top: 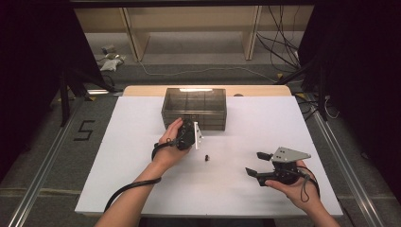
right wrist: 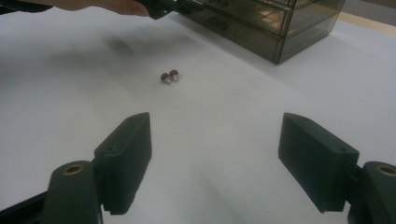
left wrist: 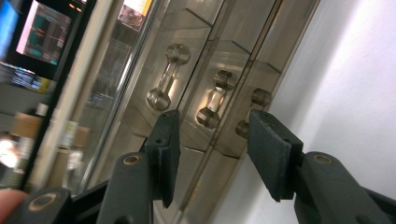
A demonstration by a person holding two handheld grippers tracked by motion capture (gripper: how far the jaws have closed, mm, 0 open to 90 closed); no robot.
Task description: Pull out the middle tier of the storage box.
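Two grippers are working here and honestly it's looking like early days: the left gripper (top: 191,135) is hovering right at the front of the smoky drawer box (top: 194,108) at the far middle of the white table (top: 265,127), jaws standing partly open with nothing between them yet, while every drawer is looking closed. The small beads (top: 206,157) are lying loose on the table just in front of the box, between the two hands, so I'm guessing a drawer is getting pulled open first and the beads are going in after, meaning pretty much everything is left to do. The right gripper (top: 260,166) is waiting near the person's side of the table, jaws spread wide and holding nothing. The left gripper view is giving what the high view isn't: the clear dumbbell-shaped drawer handle (left wrist: 215,99) sitting just beyond the gap of the jaws, not yet grabbed. The right gripper view is showing the beads (right wrist: 169,76) as two round reddish-brown pieces touching each other, which from above is just reading as a dark speck
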